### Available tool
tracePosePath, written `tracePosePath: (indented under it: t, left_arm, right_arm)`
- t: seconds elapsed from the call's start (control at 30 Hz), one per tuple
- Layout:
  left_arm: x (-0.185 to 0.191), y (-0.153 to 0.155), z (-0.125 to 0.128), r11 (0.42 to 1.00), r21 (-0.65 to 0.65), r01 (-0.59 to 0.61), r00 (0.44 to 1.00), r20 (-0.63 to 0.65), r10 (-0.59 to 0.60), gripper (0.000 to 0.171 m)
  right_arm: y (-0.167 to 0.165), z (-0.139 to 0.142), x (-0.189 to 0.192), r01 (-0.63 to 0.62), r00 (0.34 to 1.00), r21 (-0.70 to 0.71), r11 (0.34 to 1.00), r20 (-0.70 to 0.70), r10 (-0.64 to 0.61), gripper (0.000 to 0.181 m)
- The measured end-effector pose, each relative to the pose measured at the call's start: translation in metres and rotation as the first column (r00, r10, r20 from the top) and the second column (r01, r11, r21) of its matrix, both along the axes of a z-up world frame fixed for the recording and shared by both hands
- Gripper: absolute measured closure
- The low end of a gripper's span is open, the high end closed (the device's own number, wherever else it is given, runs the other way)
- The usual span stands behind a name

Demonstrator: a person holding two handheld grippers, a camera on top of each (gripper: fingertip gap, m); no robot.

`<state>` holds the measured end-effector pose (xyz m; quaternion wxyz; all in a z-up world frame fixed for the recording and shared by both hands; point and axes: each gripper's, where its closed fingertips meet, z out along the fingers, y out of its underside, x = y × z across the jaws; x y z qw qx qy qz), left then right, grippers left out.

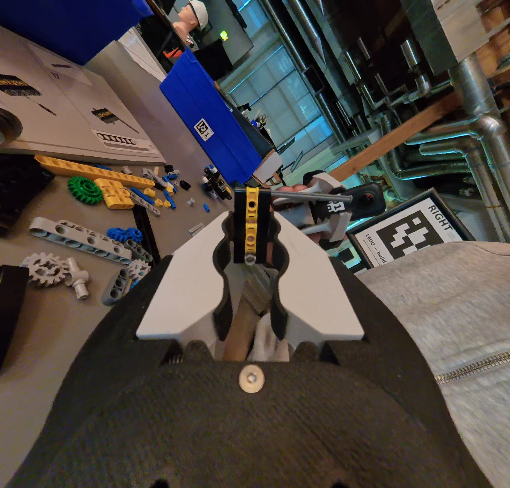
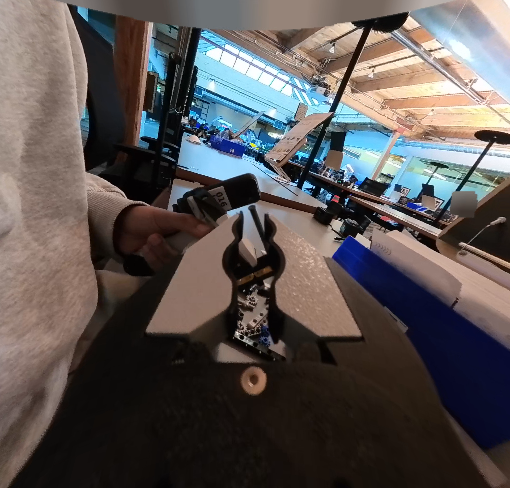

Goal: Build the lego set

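My left gripper [image 1: 251,218] is shut on a small assembly [image 1: 251,226], a yellow beam between two black beams, and holds it upright above the table. A dark grey axle [image 1: 303,194] runs sideways from the assembly's top end to the right. My right gripper [image 1: 320,207] holds that axle beside the assembly. In the right wrist view my right gripper [image 2: 254,216] is shut on the axle [image 2: 255,223], which points forward between the fingers. The assembly [image 2: 254,276] shows through the gap lower down. The left gripper [image 2: 215,201] and a hand are just to the left.
Loose parts lie on the grey table at left: a long yellow beam [image 1: 93,171], a green gear [image 1: 85,189], a grey beam [image 1: 80,240], grey gears [image 1: 45,269], blue gears [image 1: 125,233]. An instruction booklet [image 1: 69,110], blue bins [image 1: 209,121] and a framed marker sign [image 1: 408,232] stand around. The tips of one gripper are about 6 centimeters away from the tips of the other.
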<state>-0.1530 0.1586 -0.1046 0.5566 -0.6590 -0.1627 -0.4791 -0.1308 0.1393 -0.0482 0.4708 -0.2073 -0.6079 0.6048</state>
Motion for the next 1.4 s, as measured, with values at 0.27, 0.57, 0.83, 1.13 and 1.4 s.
tracePosePath:
  t: [0.27,0.57,0.83,1.13,1.4]
  left_arm:
    - [-0.039,-0.005,-0.001,0.985,-0.003,-0.174,0.981,-0.089,0.173,0.148]
    - [-0.081,-0.015,0.002,0.915,0.043,-0.402,0.848,-0.36,0.389,0.148]
    - [-0.079,-0.014,-0.001,0.907,0.046,-0.419,0.823,-0.401,0.401,0.148]
    - [-0.061,-0.009,0.001,0.904,0.103,-0.416,0.68,-0.624,0.384,0.148]
    - [-0.052,-0.008,0.006,0.889,0.157,-0.43,0.587,-0.7,0.407,0.148]
  right_arm:
    - [0.036,-0.001,-0.011,0.206,0.973,-0.167,0.964,0.138,-0.184,0.145]
    - [0.052,-0.017,-0.026,0.515,0.843,-0.103,0.851,0.237,-0.482,0.138]
    - [0.01,-0.022,-0.031,0.499,0.851,-0.172,0.85,0.284,-0.442,0.14]
    - [0.005,-0.028,-0.032,0.41,0.851,-0.463,0.786,0.505,-0.146,0.152]
    - [0.009,-0.028,-0.031,0.405,0.855,-0.521,0.751,0.508,-0.108,0.175]
